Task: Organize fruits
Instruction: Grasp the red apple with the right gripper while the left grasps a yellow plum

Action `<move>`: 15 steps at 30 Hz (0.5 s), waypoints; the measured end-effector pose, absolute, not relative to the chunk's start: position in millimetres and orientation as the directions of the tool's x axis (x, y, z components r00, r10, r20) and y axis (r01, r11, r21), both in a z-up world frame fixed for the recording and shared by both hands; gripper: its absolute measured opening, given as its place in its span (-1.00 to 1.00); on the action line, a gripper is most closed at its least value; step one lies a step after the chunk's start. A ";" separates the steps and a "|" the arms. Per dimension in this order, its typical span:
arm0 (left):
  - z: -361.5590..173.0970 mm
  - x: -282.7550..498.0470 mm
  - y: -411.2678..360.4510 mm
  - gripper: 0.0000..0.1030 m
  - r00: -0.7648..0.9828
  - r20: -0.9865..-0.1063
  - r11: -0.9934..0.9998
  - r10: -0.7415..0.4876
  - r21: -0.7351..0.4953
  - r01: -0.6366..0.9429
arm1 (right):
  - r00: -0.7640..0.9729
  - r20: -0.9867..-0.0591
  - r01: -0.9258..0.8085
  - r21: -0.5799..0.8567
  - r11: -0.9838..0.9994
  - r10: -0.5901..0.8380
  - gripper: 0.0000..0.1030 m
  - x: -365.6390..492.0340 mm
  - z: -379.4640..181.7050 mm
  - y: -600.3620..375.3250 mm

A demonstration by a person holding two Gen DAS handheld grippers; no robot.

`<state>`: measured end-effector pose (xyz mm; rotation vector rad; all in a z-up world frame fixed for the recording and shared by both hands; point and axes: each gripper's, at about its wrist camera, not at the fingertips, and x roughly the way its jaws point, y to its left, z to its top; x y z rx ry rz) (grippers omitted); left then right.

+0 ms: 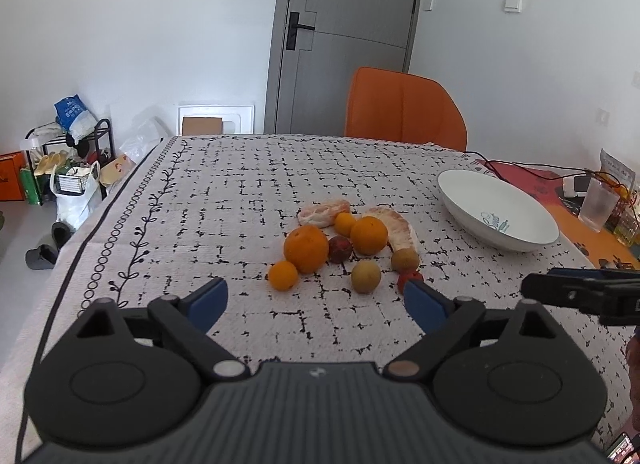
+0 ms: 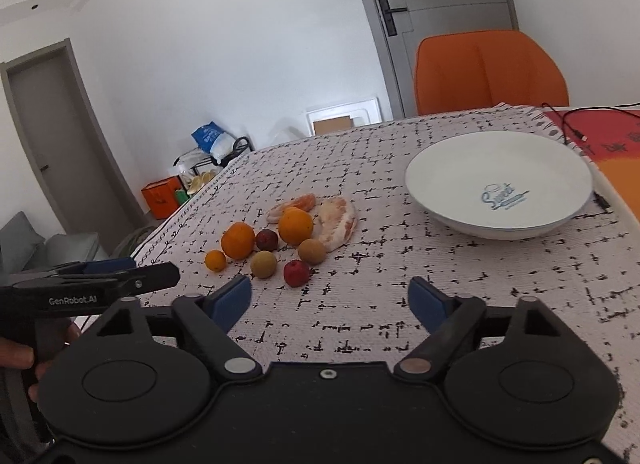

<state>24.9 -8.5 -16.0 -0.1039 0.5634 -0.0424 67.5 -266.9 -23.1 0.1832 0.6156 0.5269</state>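
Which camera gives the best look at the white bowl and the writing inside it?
The right wrist view. There the white bowl sits near and faces the camera, so its empty inside and the blue word "Sweet" are readable. In the left wrist view the bowl lies off to the right, seen obliquely, and its blue print is too foreshortened to read.

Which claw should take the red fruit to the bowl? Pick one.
Right. The red fruit lies just ahead of the open right claw, and the bowl is on its side. The left claw is farther away.
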 end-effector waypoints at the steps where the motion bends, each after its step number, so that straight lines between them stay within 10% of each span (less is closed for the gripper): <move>1: -17.5 27.6 -8.2 0.75 0.843 -0.534 0.993 -0.071 -0.115 0.011 | 0.688 -0.506 -0.418 0.311 0.853 0.521 0.52 69.2 -23.8 -264.5; 15: -34.6 51.9 -4.9 0.40 0.835 -0.542 0.991 -0.092 -0.131 0.025 | 0.617 -0.537 -0.460 0.347 0.817 0.576 0.03 102.0 -41.3 -236.2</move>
